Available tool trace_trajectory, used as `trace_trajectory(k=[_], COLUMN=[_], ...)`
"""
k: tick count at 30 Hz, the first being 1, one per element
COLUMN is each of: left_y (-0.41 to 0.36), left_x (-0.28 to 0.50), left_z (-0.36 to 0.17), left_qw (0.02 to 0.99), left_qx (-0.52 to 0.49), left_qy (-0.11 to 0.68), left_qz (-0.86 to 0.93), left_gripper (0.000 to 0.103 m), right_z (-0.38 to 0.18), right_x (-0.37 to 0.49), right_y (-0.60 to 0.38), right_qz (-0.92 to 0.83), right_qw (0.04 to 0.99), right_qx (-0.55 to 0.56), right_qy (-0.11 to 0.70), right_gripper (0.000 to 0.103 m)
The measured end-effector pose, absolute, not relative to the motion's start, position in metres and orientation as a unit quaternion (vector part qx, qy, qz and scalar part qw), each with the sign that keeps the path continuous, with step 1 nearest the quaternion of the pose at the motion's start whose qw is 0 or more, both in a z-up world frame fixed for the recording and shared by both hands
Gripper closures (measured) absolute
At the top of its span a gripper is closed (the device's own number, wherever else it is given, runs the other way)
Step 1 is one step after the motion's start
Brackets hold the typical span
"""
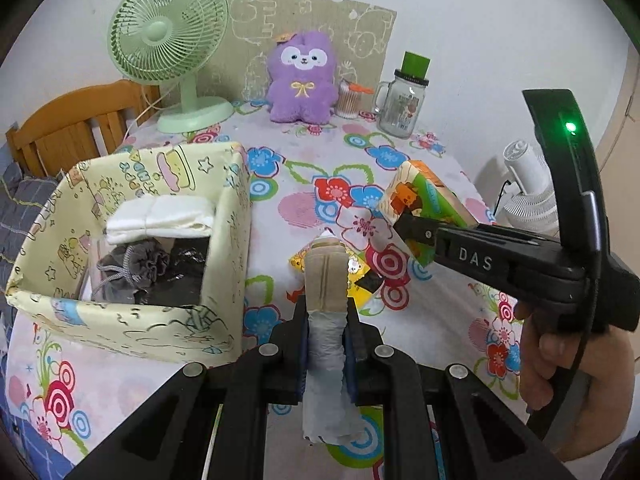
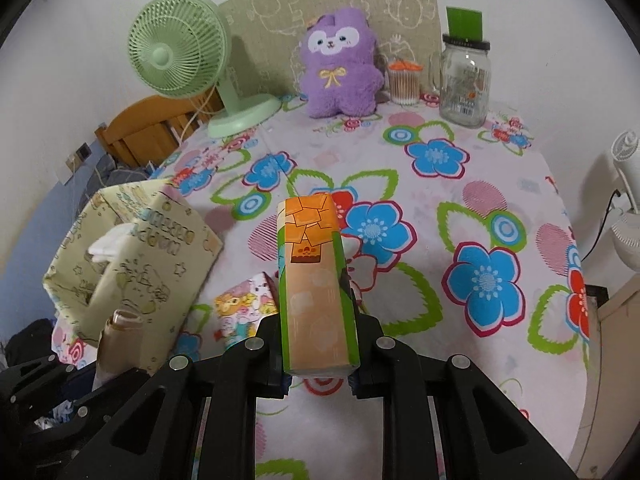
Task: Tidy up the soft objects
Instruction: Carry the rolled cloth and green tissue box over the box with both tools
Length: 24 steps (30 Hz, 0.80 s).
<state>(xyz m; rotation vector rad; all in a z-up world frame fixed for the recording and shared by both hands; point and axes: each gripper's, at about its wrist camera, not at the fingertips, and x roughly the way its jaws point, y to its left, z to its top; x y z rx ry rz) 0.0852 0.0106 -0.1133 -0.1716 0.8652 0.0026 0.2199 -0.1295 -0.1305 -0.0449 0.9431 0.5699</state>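
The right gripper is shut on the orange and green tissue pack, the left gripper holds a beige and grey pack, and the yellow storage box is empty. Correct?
Not quite. The yellow storage box is not empty: the left wrist view shows folded white cloth and a grey drawstring pouch inside. The rest stands: the right gripper is shut on the orange and green tissue pack, and the left gripper holds the beige and grey pack.

1. A home room: a table under a floral tablecloth [image 2: 460, 208] stands against a plain white wall
2. A mint-green desk fan [image 1: 172, 40], a purple plush toy [image 2: 340, 64] and a glass mug jar with green lid [image 2: 466, 80] line its back edge
3. A wooden chair back [image 1: 76, 120] stands beside it
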Motion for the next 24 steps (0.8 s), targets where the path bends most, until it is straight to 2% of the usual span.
trace_trajectory(k=[24], left_y=[0.039], left_x=[0.055], left_z=[-0.071], left_qw=[0.926], left_qx=[-0.093], left_qy=[0.366], left_qz=[0.008], left_gripper=[0.090], right_z=[-0.073], right_x=[0.169], right_y=[-0.097], right_qz=[0.284], right_qw=[0.869], right_qx=[-0.044], right_qy=[0.403], right_gripper=[0.080])
